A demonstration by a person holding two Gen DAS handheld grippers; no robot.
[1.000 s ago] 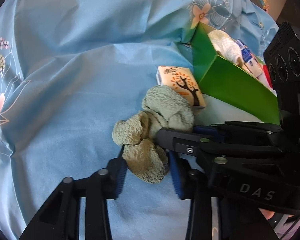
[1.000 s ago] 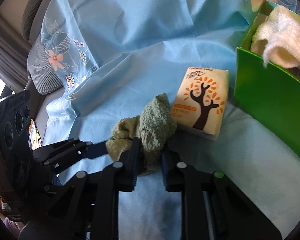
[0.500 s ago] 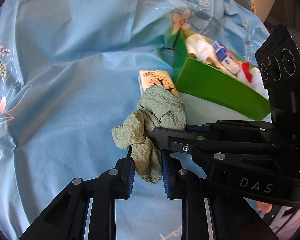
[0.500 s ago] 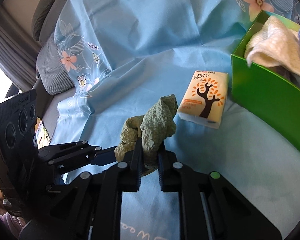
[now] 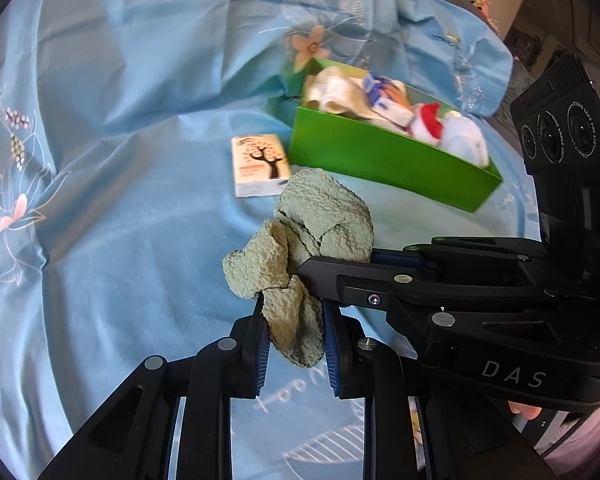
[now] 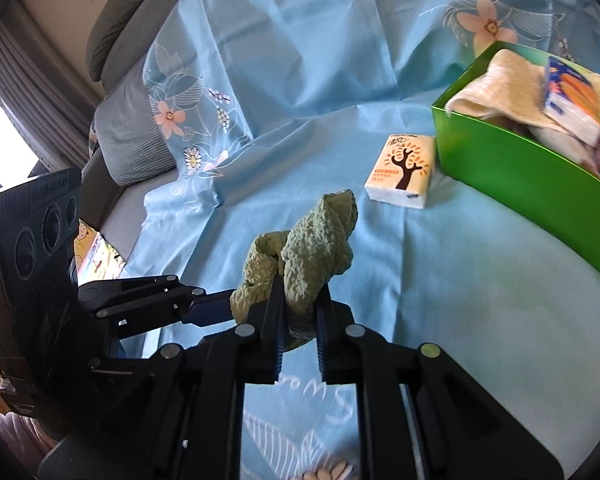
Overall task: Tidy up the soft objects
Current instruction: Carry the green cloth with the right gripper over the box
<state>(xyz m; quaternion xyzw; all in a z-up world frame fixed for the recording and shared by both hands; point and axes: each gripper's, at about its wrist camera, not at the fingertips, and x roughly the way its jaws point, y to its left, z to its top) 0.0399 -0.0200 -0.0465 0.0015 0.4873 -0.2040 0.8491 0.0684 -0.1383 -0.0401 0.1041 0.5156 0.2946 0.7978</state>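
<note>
A crumpled green towel [image 5: 316, 240] hangs above the blue sheet, gripped from two sides. My left gripper [image 5: 294, 320] is shut on its lower fold. My right gripper [image 6: 298, 304] is shut on the same green towel [image 6: 312, 248] and reaches in from the right in the left wrist view [image 5: 312, 268]. The left gripper shows at the left in the right wrist view [image 6: 220, 312]. A green box [image 5: 388, 160] lies beyond, holding a cream towel [image 5: 336, 94], a tissue pack and a red-and-white soft item. The box also shows in the right wrist view [image 6: 540, 184].
A tissue pack with a tree print [image 5: 260, 164] lies on the sheet left of the box, also in the right wrist view [image 6: 404, 168]. The blue flowered sheet [image 5: 120, 160] covers a sofa. A grey cushion [image 6: 132, 120] sits at the left.
The left gripper closed on the towel. Both grippers lifted it off the sheet, away from the tissue pack; the box and pack now look farther off.
</note>
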